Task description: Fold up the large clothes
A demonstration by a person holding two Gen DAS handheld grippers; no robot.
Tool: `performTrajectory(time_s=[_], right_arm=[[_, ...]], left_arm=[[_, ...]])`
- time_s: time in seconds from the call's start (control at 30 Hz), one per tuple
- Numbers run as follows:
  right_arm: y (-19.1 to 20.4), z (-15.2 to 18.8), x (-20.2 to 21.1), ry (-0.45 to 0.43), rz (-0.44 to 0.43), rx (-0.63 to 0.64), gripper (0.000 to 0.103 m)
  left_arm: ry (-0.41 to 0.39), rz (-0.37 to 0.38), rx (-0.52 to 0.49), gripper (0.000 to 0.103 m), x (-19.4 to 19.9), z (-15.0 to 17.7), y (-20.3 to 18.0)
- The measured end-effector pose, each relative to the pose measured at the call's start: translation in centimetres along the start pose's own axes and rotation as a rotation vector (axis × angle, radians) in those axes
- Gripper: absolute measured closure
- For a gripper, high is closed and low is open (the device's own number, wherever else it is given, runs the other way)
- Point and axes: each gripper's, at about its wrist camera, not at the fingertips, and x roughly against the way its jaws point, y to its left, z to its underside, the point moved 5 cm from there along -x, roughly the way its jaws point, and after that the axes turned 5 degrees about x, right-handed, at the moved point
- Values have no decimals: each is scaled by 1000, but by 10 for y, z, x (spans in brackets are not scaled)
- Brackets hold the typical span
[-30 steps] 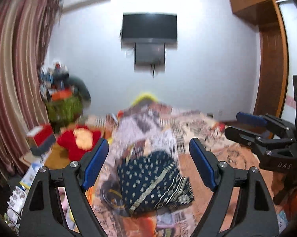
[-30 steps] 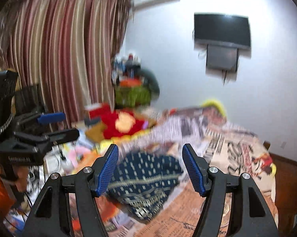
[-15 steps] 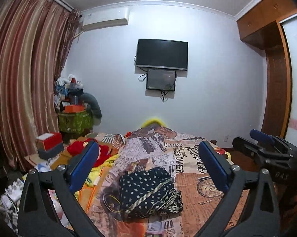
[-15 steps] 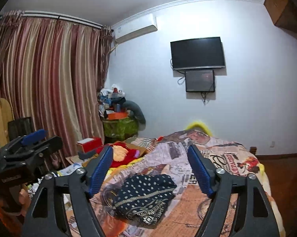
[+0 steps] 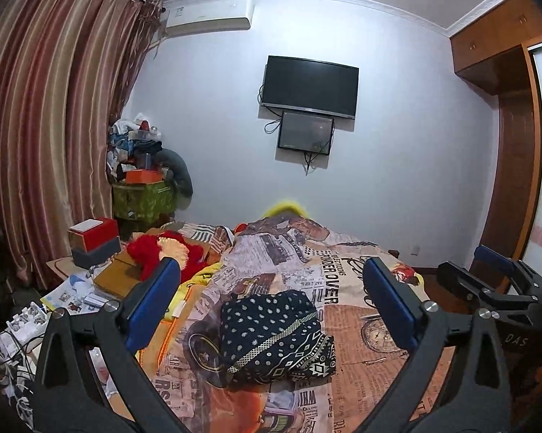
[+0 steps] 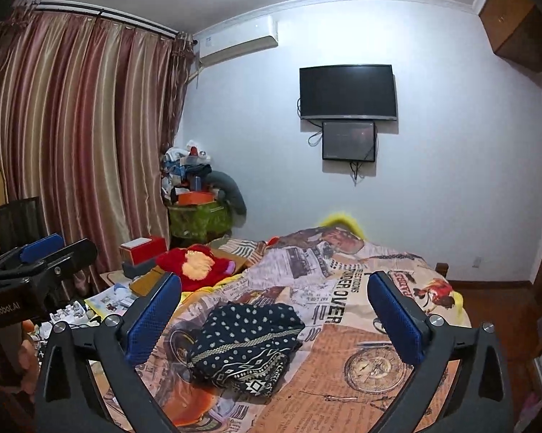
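Note:
A dark navy garment with white dots and a patterned border point(image 5: 274, 335) lies folded in a compact bundle on the bed; it also shows in the right wrist view point(image 6: 243, 342). My left gripper point(image 5: 271, 306) is open and empty, held back from and above the bundle. My right gripper point(image 6: 274, 317) is open and empty too, also raised and apart from the cloth. The right gripper shows at the right edge of the left wrist view point(image 5: 487, 285); the left gripper shows at the left edge of the right wrist view point(image 6: 36, 263).
The bed carries a newspaper-print sheet point(image 5: 361, 324). A red plush toy point(image 5: 166, 252) and a red box point(image 5: 94, 234) sit on cluttered furniture at the left. Curtains point(image 5: 54, 126) hang left, a wall TV point(image 5: 310, 86) is ahead, a wooden wardrobe point(image 5: 512, 144) stands right.
Both grippers have pulled back and tilted up from the folded garment, so more of the room and ceiling shows. The garment stays in place on the bed.

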Motion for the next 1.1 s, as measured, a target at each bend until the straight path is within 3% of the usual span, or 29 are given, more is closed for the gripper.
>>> performTrajectory(time_s=[1.1], right_arm=[[-3,0,2,1,4,-27,0]], left_arm=[[18,0,-4,1,-5,5,3]])
